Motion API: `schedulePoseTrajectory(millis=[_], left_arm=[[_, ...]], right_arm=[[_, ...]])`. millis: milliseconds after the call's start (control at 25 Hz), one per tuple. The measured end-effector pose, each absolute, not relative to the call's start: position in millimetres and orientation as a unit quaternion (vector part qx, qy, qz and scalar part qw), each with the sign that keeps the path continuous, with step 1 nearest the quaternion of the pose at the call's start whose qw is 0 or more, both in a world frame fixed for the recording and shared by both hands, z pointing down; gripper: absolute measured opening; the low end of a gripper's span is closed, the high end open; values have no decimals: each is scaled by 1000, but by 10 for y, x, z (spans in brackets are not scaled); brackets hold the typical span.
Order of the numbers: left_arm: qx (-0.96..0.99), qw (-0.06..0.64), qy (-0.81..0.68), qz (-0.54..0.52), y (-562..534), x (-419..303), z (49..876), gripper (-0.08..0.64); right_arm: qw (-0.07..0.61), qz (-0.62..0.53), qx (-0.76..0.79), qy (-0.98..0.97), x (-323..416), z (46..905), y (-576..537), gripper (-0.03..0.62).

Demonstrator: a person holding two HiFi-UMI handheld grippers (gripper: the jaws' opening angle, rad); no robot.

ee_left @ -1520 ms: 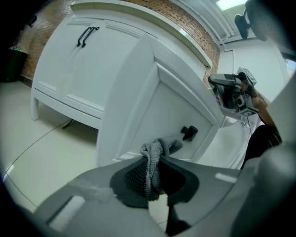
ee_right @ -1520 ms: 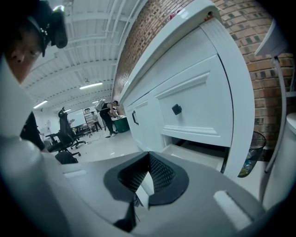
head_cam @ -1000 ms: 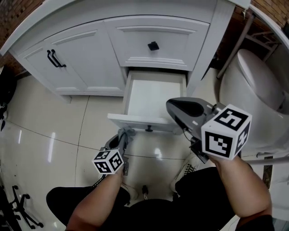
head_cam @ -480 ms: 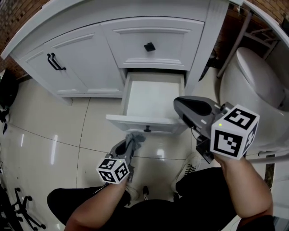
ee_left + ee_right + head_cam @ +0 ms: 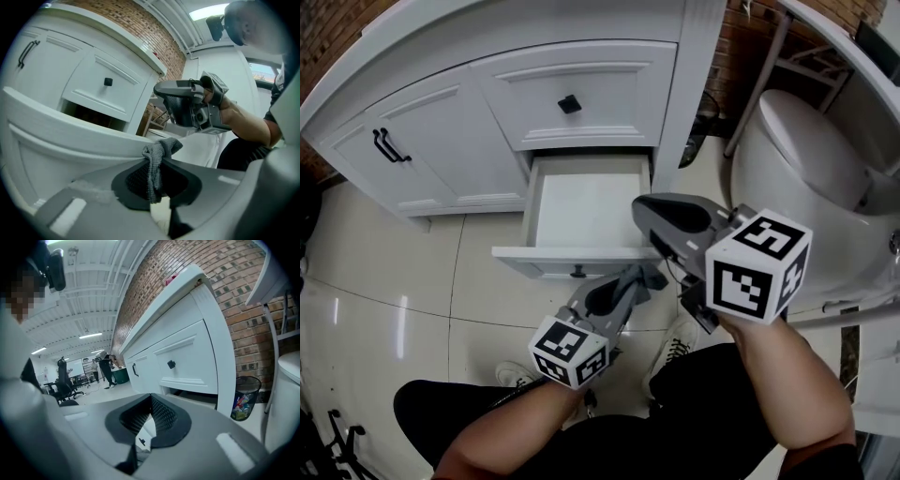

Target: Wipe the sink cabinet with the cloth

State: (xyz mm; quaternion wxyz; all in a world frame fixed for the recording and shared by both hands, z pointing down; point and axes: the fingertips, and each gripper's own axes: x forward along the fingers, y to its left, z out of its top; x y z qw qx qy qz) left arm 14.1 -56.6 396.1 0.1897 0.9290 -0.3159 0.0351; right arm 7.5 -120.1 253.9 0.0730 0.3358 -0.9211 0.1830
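Left gripper (image 5: 630, 283) had the cloth (image 5: 645, 277) clamped between its pads. A grey bunched wad sat in the pinch and a short tuft stuck out past the tips, just at the front of the open drawer (image 5: 579, 201) low on the sink cabinet (image 5: 581, 80).

Right gripper (image 5: 649, 216) hung above the drawer's right side with its jaws drawn nearly together. Only a sliver showed between them, and nothing was in it.

Handling, our read:
- The cloth looked knitted or microfibre, light and limp. It has no stiffness, so only the part backed by the pads will press.
- The free tuft will likely fold and drag rather than scrub.
- A grip nearer the middle with more cloth hanging out would give a wider wiping face. The current pinch is secure, but the contact patch is small.
- The painted panels looked smooth and hard, so we expect low drag. The raised mouldings and the knob (image 5: 570, 103) could snag a loop.

What we couldn't settle:
- The cloth's full size, since most of it was crushed in the pinch.
- Whether the tuft (image 5: 161, 149) touched the drawer's top edge or sat just off it.
- The rear of the drawer, which was tucked under the upper drawer front.
- The cabinet top and sink, which were out of frame, and the left doors (image 5: 384, 145), which were cut at the edge.
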Motion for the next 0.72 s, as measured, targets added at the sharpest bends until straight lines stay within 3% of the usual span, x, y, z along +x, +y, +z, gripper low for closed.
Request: schedulePoseTrajectory(millis=[320,720], left_arm=[[930,185,-315,43,-627,226,4009,40],[900,200,-385,27,-717,-481,4009,40]], right_arm=[[77,176,342,-920,126,2552,-1170,6],[83,194,336,-918,144,2644,-1198,6]])
